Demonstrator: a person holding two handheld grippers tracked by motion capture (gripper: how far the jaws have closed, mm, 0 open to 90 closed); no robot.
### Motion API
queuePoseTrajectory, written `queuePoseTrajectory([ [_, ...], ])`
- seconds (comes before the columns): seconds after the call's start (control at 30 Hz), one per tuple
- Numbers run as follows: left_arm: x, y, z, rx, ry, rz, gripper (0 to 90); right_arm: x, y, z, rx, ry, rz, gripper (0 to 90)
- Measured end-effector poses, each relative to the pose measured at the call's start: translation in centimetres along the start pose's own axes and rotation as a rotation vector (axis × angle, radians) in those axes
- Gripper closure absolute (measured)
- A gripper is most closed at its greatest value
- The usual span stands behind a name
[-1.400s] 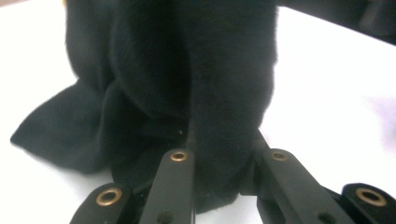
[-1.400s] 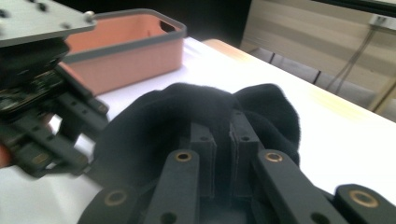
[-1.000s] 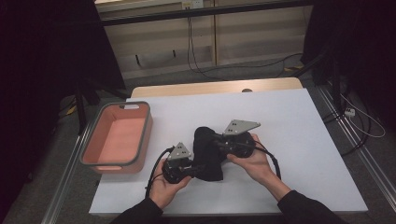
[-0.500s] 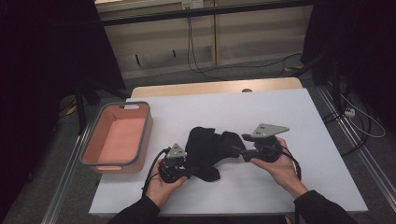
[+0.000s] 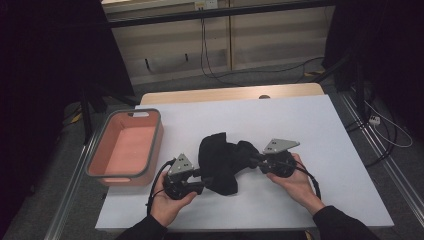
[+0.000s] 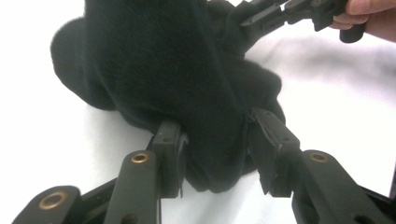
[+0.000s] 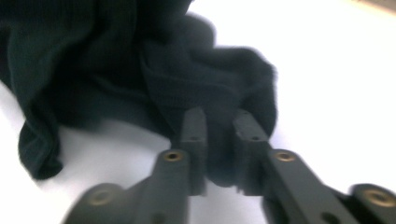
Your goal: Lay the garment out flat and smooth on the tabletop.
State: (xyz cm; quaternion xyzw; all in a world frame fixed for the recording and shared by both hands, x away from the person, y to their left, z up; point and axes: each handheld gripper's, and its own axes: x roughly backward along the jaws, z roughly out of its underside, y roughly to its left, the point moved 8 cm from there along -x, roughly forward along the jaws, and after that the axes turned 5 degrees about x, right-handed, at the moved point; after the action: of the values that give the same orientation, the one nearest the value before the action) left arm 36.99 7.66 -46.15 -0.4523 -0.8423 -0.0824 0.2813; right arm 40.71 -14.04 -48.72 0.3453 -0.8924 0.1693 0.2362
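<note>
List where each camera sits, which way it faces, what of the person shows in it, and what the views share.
High view: above the person's side of the table, looking forward and down; both forearms, hands, the left tongs, right tongs and a pink tray.
Left gripper view: on the left tongs, looking along them at the black cloth; the other hand shows beyond.
Right gripper view: on the right tongs, which pinch the cloth.
Shared: all three show the black cloth on the white table.

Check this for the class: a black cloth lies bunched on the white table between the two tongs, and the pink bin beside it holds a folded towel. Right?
Not quite. The pink bin holds nothing; the high view shows its bare floor. The rest stands: the black cloth lies bunched on the white table between the left tongs and the right tongs.
</note>
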Motion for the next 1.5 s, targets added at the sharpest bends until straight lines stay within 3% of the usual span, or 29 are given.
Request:
queuePoseTrajectory([
  [0.27, 0.3, -0.4, -1.9, -0.013, -0.048, 0.008, 55.1, 2.4, -2.1, -2.0, -0.031, -0.084, 0.062, 84.4],
  [0.43, -0.8, -0.5, -2.9, -0.024, -0.047, 0.000, 50.5, 3.8, -3.0, -4.0, -0.031, -0.143, 0.092, 84.6],
  [0.5, -1.2, -0.5, -3.7, -0.047, -0.055, -0.007, 50.0, 4.5, -3.4, -5.0, -0.037, -0.172, 0.109, 84.6],
  [0.63, -1.9, -0.7, -5.4, -0.034, -0.083, -0.002, 47.3, 5.7, -4.0, -6.5, -0.044, -0.220, 0.129, 84.7],
  [0.77, -3.2, -1.4, -6.4, -0.078, -0.077, -0.001, 46.6, 5.8, -4.2, -7.1, -0.048, -0.237, 0.135, 84.7],
  [0.8, -3.7, -1.4, -6.4, -0.073, -0.071, -0.006, 45.2, 5.7, -4.2, -7.3, -0.049, -0.241, 0.133, 84.7],
  [0.87, -4.7, -1.1, -6.2, -0.065, -0.038, -0.006, 42.1, 5.5, -4.3, -7.4, -0.051, -0.243, 0.133, 84.7],
  [0.97, -6.2, -0.1, -5.2, -0.094, 0.024, -0.053, 40.0, 5.5, -4.5, -7.6, -0.053, -0.248, 0.138, 84.5],
  [1.1, -7.3, 1.8, -2.9, -0.071, 0.127, -0.100, 38.7, 5.2, -5.2, -7.3, -0.062, -0.235, 0.157, 84.4],
  [1.17, -7.3, 2.6, -2.1, -0.053, 0.146, -0.102, 39.4, 5.2, -5.7, -7.0, -0.072, -0.226, 0.167, 84.4],
  [1.23, -6.9, 3.1, -1.5, -0.049, 0.159, -0.091, 47.7, 5.2, -6.1, -6.7, -0.081, -0.219, 0.171, 84.4],
  [1.37, -5.6, 3.2, -0.7, -0.054, 0.172, -0.074, 72.5, 5.1, -6.9, -6.1, -0.097, -0.209, 0.188, 84.4],
  [1.5, -4.1, 3.1, -0.1, -0.042, 0.158, -0.054, 77.5, 5.2, -7.6, -5.5, -0.111, -0.200, 0.201, 84.4],
])
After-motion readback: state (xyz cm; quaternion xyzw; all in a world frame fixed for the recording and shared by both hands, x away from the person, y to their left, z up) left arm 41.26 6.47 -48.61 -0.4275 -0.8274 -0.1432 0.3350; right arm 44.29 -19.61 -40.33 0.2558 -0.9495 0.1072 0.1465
